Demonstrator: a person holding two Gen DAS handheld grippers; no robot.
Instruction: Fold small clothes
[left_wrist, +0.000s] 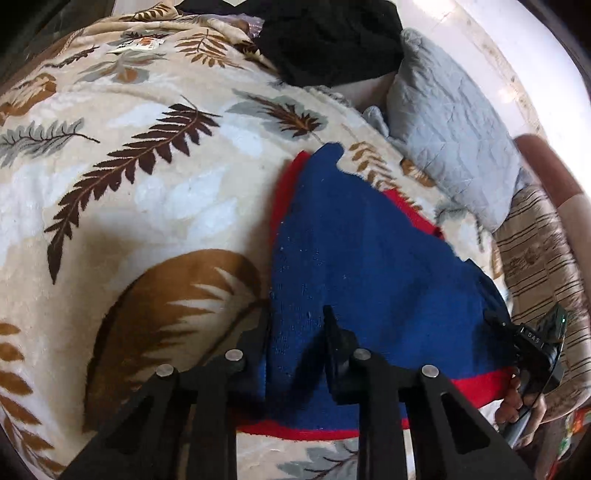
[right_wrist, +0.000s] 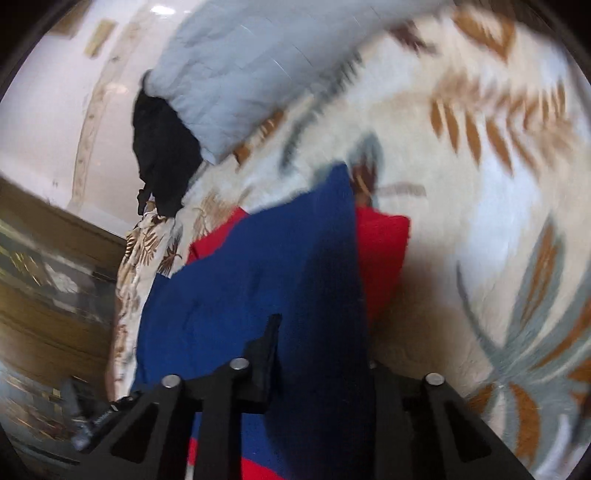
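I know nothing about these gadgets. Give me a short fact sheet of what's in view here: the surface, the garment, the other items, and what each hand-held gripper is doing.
Surface: leaf-print blanket
Garment: blue and red knit garment, lying partly folded on the blanket
Left hand-held gripper: closed on the garment's blue edge
Right hand-held gripper: closed on a blue fold
Nearby: grey quilted pillow, black cloth
Person: fingers on the right gripper's handle

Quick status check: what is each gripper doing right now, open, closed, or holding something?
Left gripper: closed on the near edge of the blue garment.
Right gripper: closed on a raised fold of the same blue garment; one finger is hidden by the cloth.
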